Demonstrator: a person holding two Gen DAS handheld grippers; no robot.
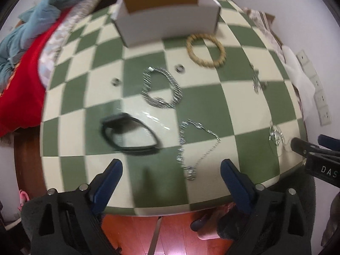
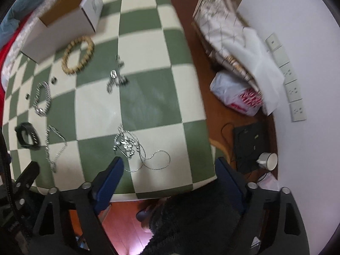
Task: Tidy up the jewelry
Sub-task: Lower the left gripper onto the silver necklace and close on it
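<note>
Step in hand — approach; nothing is picked yet. Left gripper [image 1: 171,170] hangs agape and empty over the near edge of the green-and-cream checkered table [image 1: 244,97], between the black oval bracelet [image 1: 129,135] and thin silver chain necklace [image 1: 197,146]. Right gripper [image 2: 167,167], jaws likewise spread, fronts the tangled silver pendant necklace [image 2: 129,146]. Next: descend, pinch one piece, carry to the white cardboard box [image 1: 167,24] at the far edge.

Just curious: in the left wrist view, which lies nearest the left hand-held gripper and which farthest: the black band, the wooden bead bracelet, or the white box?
1. black band, nearest, toward the left
2. wooden bead bracelet, farther, right of centre
3. white box, farthest, at the table's back
</note>
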